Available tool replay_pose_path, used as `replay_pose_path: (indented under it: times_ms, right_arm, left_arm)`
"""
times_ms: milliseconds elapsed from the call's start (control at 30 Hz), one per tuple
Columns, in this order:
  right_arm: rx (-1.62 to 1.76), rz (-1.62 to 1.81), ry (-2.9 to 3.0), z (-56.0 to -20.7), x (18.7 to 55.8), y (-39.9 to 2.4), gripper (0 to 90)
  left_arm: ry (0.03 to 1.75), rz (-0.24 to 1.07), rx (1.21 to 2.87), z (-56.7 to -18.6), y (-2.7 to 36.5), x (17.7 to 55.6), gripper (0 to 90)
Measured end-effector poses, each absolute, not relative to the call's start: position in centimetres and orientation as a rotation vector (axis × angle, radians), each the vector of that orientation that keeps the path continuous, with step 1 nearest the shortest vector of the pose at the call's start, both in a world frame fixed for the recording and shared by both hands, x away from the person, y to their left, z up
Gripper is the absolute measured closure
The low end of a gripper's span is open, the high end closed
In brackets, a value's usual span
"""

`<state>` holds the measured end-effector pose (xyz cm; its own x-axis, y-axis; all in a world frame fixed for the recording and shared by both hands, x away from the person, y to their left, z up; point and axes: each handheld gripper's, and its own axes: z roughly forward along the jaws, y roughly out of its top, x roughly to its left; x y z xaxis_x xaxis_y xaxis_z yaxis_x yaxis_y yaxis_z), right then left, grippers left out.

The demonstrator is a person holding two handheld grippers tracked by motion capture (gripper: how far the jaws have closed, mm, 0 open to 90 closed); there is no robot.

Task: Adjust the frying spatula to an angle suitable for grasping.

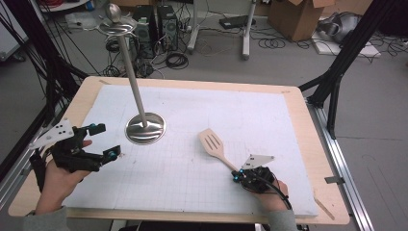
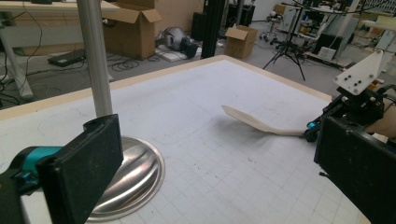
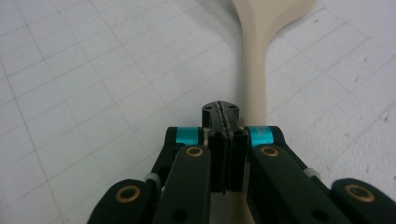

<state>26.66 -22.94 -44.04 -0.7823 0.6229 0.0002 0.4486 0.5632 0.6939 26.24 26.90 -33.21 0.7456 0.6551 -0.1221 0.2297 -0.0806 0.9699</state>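
The right tongs (image 1: pixel 235 176) sit at the near edge of the surface, well right of the stand's round base, their jaws pressed together. In the right gripper view (image 3: pixel 223 122) the pads meet with only a thin seam between them, and the handle of the pale wooden slotted spatula (image 3: pixel 256 70) runs past their tip; whether they pinch the handle cannot be told from there. In the left gripper view the spatula's handle end reaches those tongs (image 2: pixel 312 130).

The spatula (image 1: pixel 214 146) lies on the white gridded mat (image 1: pixel 202 144), right of the stand's base and apart from it, its slotted blade pointing away from the person.

The left tongs (image 1: pixel 107 141), held in the person's left hand (image 1: pixel 60 175), lie just left of the base with jaws spread wide and nothing between them.

The polished metal stand (image 1: pixel 146 127) has a round dished base on the mat and a slim pole (image 1: pixel 132 77) rising to a small disc and knob at the top.

Beyond the wooden surface (image 1: pixel 308 125), cardboard boxes (image 1: pixel 298 17) and cables lie on the floor.
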Motion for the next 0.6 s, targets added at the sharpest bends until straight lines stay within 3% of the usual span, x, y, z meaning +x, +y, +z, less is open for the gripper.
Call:
replay_pose_path:
  times_ms: [600]
  right_arm:
    - [1.026,1.068,2.393,-43.1,29.5,-20.8,90.0]
  left_arm:
    - [0.745,0.427,1.645,-33.2,28.0,24.4,1.8]
